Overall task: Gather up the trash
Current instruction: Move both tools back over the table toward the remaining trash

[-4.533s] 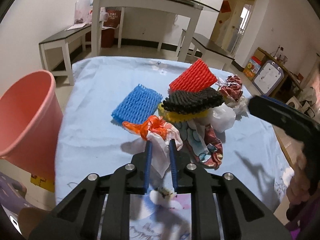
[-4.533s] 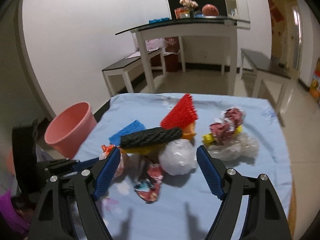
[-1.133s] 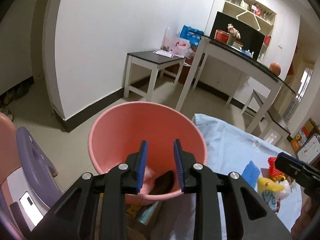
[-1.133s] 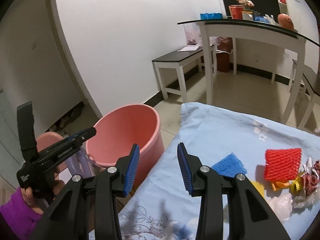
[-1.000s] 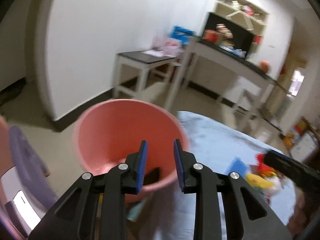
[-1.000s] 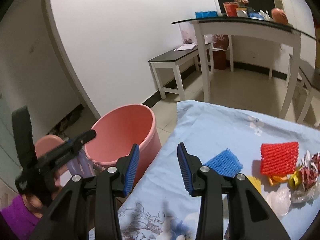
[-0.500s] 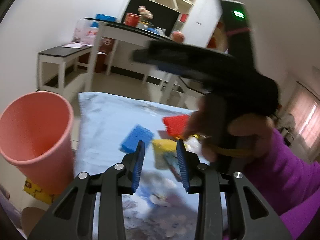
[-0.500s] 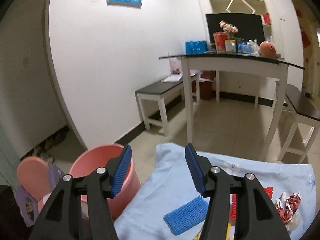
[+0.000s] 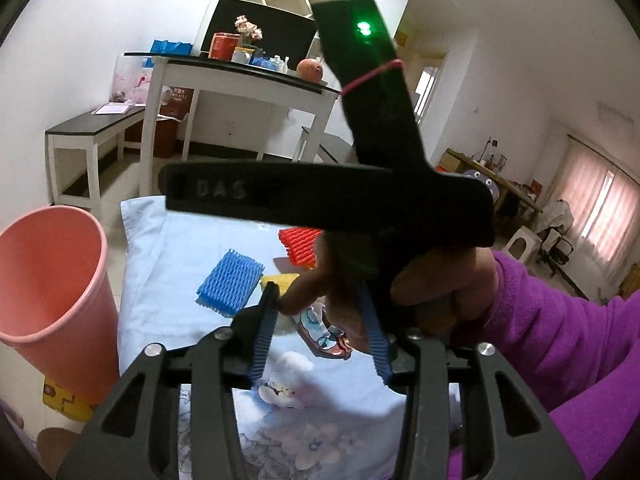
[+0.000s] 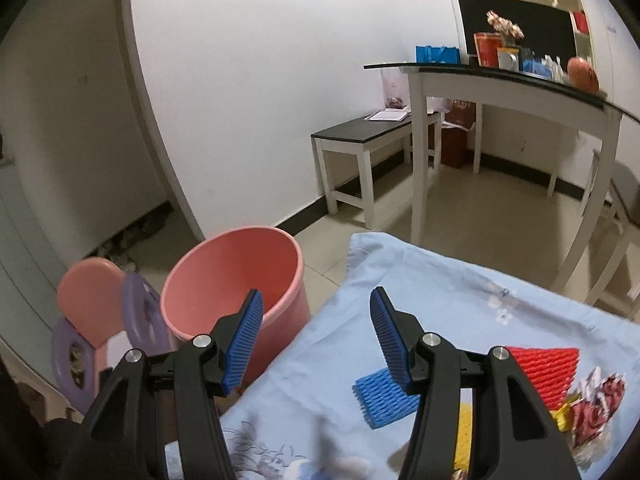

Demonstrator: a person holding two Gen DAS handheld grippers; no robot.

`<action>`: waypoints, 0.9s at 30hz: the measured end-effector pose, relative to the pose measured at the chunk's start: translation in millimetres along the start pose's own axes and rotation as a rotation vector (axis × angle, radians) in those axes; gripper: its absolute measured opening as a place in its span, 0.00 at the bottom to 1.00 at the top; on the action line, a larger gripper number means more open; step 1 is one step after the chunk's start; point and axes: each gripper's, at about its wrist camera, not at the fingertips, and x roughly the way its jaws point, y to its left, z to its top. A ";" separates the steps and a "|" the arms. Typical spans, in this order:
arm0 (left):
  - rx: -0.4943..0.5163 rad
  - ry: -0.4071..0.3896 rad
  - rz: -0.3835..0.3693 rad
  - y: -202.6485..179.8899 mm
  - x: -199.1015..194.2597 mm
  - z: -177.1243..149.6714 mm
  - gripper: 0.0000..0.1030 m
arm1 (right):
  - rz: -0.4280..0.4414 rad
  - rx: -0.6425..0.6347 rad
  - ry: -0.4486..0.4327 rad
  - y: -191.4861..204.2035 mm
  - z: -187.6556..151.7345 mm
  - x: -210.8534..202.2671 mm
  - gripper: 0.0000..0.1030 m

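From the left wrist, the left gripper (image 9: 320, 330) hangs spread and empty over the pale blue cloth-covered worktop (image 9: 160, 280), so this looks like the reach for another piece; the person's right hand (image 9: 400, 280) and its black tool block much of the trash, leaving the blue foam mesh sleeve (image 9: 231, 282) clear. From the right wrist, the right gripper (image 10: 316, 330) is also released and empty, aimed between the round pink plastic bucket (image 10: 236, 276) and the red foam mesh sleeve (image 10: 548, 368); the bucket's contents are hidden.

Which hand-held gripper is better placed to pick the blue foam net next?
Probably the left hand-held gripper: open, empty, facing the blue foam net. The right hand-held gripper points toward the bucket.
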 end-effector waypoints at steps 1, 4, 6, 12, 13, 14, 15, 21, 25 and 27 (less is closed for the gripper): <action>0.003 -0.001 0.002 -1.1 -0.5 0.0 0.42 | 0.008 0.005 0.003 -0.9 -0.6 0.0 0.53; 0.010 0.002 0.002 -4.3 0.1 -0.5 0.44 | 0.025 0.011 0.009 -3.9 -3.5 -4.1 0.53; 0.014 0.008 -0.008 -5.6 1.5 -0.5 0.45 | 0.029 0.018 0.006 -5.7 -4.4 -6.5 0.53; -0.043 0.069 -0.064 3.6 14.7 1.5 0.45 | -0.107 0.050 -0.048 -30.5 -11.4 -34.2 0.53; -0.056 0.084 -0.087 4.9 18.2 1.3 0.45 | -0.153 0.066 -0.064 -38.9 -14.7 -42.3 0.54; -0.050 0.097 -0.067 3.5 22.2 0.9 0.45 | -0.191 0.071 -0.070 -44.9 -17.2 -47.4 0.54; -0.035 0.105 -0.045 0.9 24.9 0.5 0.45 | -0.252 0.069 -0.075 -53.3 -21.7 -55.2 0.54; -0.009 0.140 0.005 0.0 43.5 5.2 0.45 | -0.468 0.134 -0.061 -104.6 -59.0 -94.1 0.53; -0.060 0.178 -0.005 9.4 62.8 7.7 0.45 | -0.504 0.206 -0.033 -129.3 -85.9 -107.9 0.53; -0.087 0.181 -0.019 13.7 70.1 7.6 0.45 | -0.517 0.224 -0.018 -136.3 -97.8 -111.7 0.53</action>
